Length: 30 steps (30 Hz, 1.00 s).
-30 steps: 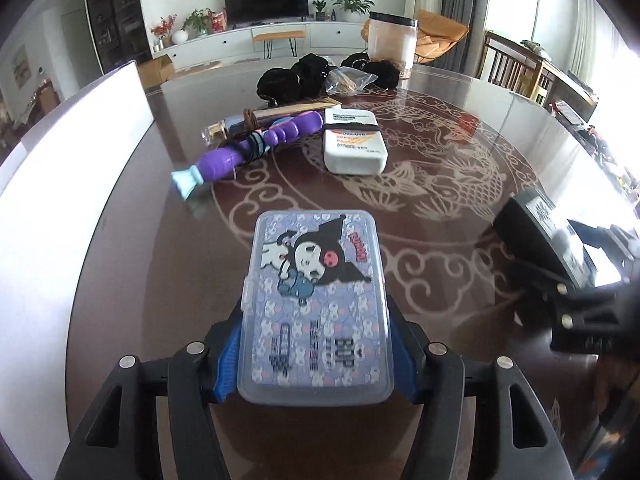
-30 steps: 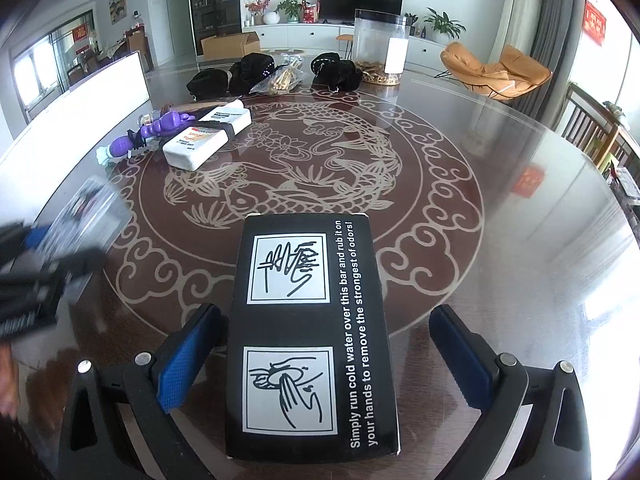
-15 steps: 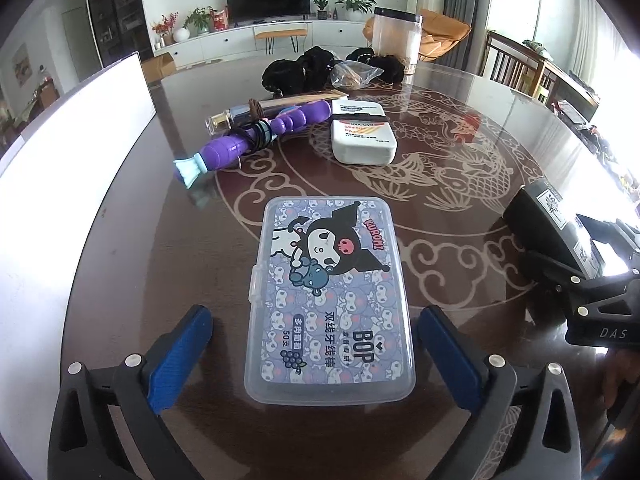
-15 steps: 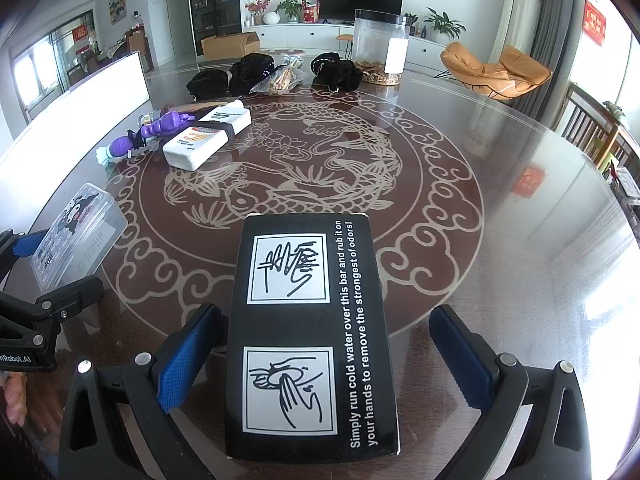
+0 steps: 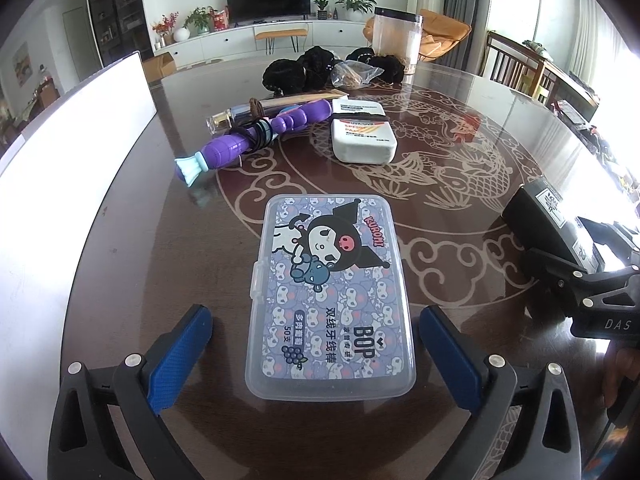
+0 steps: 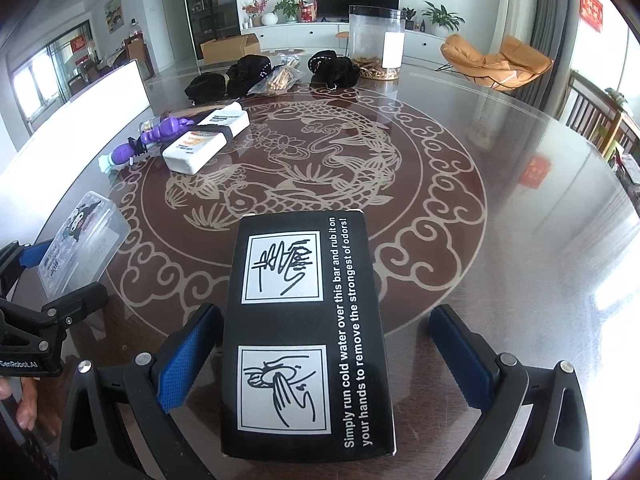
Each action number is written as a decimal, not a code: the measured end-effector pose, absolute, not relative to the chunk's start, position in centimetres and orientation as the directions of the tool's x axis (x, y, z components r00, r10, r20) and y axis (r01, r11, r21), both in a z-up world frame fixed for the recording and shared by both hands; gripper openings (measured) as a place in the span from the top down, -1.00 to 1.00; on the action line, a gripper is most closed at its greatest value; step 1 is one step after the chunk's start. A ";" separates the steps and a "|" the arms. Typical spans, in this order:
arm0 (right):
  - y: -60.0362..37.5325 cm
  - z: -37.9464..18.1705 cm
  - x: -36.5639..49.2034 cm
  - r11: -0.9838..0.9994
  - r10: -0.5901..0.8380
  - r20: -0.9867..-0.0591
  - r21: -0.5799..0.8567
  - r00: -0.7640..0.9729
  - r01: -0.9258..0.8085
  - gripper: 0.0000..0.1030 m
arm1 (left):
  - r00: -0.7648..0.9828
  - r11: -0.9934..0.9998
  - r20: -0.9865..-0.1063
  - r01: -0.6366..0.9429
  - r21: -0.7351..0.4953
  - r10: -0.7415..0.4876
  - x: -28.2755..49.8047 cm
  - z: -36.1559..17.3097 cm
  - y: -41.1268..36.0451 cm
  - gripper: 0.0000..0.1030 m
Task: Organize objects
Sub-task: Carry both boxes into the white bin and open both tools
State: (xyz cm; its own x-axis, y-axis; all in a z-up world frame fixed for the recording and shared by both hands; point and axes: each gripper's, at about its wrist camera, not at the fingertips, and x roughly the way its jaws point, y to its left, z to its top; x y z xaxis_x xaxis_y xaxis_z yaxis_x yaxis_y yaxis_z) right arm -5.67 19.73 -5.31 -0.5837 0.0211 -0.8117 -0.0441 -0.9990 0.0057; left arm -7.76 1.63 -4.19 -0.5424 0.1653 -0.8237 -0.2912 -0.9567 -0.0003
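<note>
Left gripper (image 5: 314,356) spread wide, jaws just opened away from the clear floss-pick case (image 5: 330,296), blue pads (image 5: 178,354) standing off either long side with bare table (image 5: 120,264) showing in both gaps. Case flat on the dark patterned tabletop, cartoon lid up, latch tab at 9 o'clock. Beyond it, toward 11 o'clock, a purple massage roller (image 5: 256,136) lying aslant; at 12 to 1 o'clock, a white tube (image 5: 362,134) just beside the roller's far end. Right gripper (image 6: 326,354) likewise parted wide around the black box (image 6: 308,332), printed face up, flat on the table; near-side pad close to the box's left edge, contact impossible to tell, right pad clearly apart. Seen from the right wrist, case and left gripper at 9 o'clock.
</note>
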 end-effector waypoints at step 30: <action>11.0 8.9 -10.5 -0.960 -0.266 -0.819 0.177 -0.509 0.216 -0.14 | -0.710 -0.970 -0.660 -0.183 -0.163 0.245 -6.2 11.6 -10.8 -0.16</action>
State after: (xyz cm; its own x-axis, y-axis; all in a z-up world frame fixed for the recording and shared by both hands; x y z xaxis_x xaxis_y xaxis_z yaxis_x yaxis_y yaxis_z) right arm -10.47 10.98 8.89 -0.5087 -0.2656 -0.8189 0.2160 -0.9602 0.1773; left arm -6.19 -10.82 11.60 -0.7103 0.2449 -0.6600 -0.1828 -0.9695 -0.1630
